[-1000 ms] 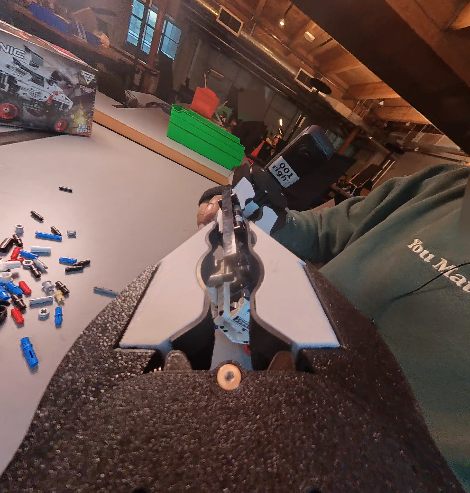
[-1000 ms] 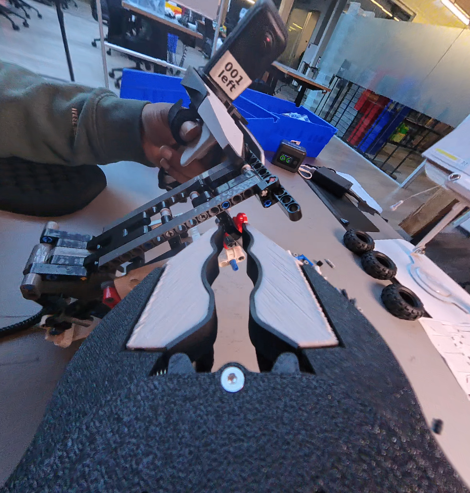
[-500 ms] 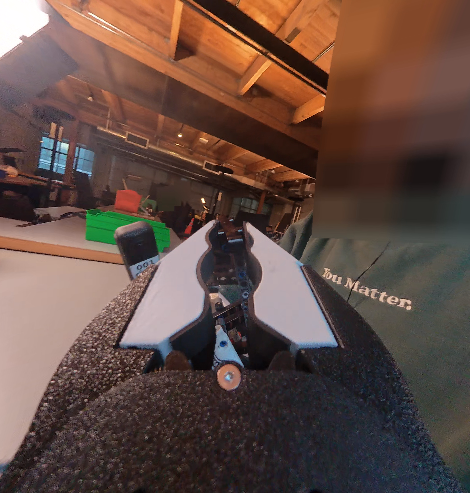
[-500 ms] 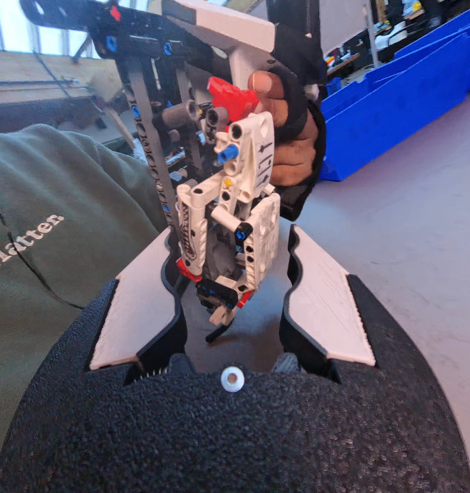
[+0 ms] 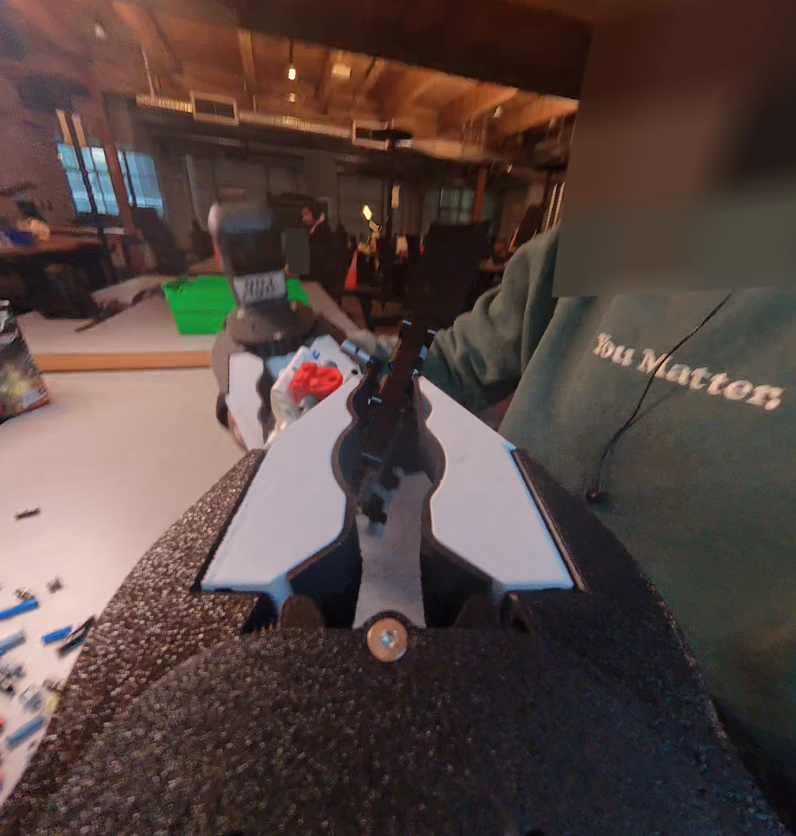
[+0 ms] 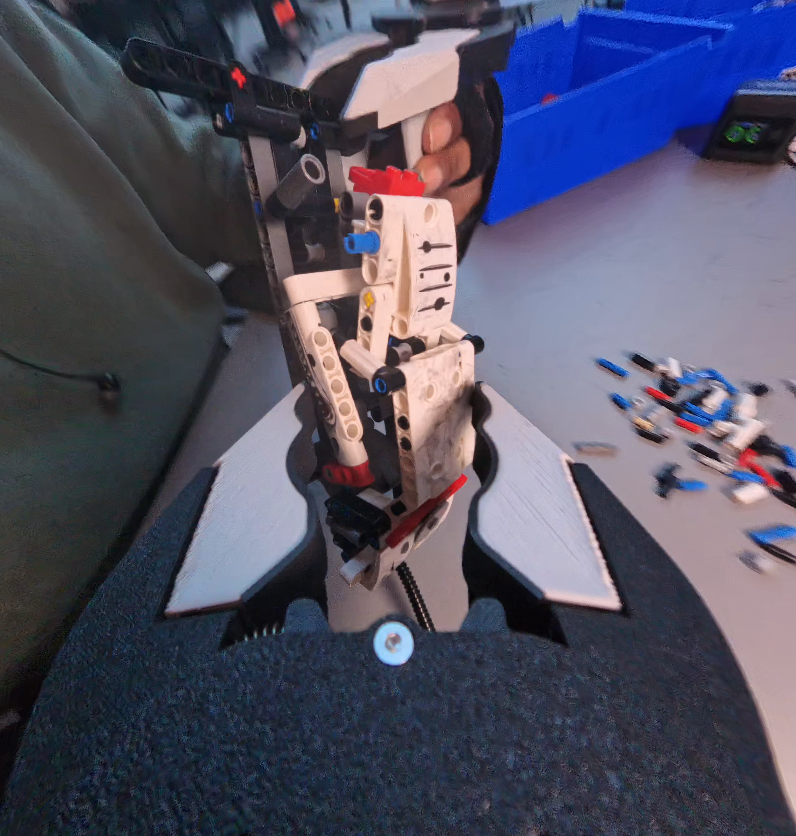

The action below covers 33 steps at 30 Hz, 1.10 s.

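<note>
Brick model gripped from two ends above the tabletop

Black beam end clamped by left hand-held gripper; white end enclosed between right hand-held gripper fingers; contact unclear.

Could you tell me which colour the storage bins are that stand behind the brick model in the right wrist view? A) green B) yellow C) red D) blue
D: the storage bins on the table behind the brick model are plainly blue; that model stands between the fingers of the right hand-held gripper.
</note>
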Each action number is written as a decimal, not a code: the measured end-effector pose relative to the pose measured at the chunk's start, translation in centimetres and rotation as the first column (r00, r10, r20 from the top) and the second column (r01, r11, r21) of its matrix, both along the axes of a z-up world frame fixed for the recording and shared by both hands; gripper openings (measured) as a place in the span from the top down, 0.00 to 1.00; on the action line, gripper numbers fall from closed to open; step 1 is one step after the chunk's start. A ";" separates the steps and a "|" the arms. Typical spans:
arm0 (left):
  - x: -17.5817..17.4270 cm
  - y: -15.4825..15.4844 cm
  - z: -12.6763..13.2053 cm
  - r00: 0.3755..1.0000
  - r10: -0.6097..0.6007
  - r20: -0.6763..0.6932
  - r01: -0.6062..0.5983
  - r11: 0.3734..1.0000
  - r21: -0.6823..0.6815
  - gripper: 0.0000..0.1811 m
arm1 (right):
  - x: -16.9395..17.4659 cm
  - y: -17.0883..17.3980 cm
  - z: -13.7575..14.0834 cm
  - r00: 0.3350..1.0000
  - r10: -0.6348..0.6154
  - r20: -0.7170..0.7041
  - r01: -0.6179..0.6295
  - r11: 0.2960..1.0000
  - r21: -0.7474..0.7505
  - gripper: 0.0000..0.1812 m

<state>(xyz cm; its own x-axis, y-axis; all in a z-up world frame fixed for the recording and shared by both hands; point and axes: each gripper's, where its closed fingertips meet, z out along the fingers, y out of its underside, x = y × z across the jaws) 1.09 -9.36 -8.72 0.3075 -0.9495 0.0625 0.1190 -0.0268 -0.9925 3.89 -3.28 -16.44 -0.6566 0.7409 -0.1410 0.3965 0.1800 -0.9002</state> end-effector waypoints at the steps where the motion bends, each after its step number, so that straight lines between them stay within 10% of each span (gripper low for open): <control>1: -0.1 0.5 -1.7 0.996 0.027 -0.088 -0.028 0.999 -0.019 0.89 | 0.3 1.4 -0.4 0.999 -0.029 0.032 0.024 0.991 0.133 0.63; 7: -1.7 4.0 -10.8 0.870 0.154 -0.469 -0.238 0.963 -0.124 0.87 | 0.5 6.6 -4.2 0.952 -0.173 0.253 -0.040 0.748 0.662 0.64; 13: -2.6 2.5 -16.2 0.782 0.000 -0.624 -0.239 0.924 -0.299 0.84 | -2.1 6.5 -5.5 0.977 -0.130 0.167 -0.056 0.604 0.795 0.71; 25: -1.6 1.0 -13.6 0.877 -0.074 -0.475 -0.126 0.919 -0.374 0.78 | -1.6 4.9 -5.1 0.970 -0.075 -0.229 0.238 0.446 0.863 0.71; 33: -1.2 4.8 -13.8 0.881 0.100 -0.463 -0.256 0.923 -0.287 0.58 | -1.3 3.3 -4.5 0.787 0.244 -0.567 0.548 0.148 0.823 0.71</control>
<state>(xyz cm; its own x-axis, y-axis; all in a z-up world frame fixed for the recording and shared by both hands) -0.09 -4.51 -22.53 0.5387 -0.8224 0.1828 -0.2840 -0.3816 -0.8796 2.60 0.01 -20.96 -0.1504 0.0848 0.9850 0.1544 0.9861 -0.0614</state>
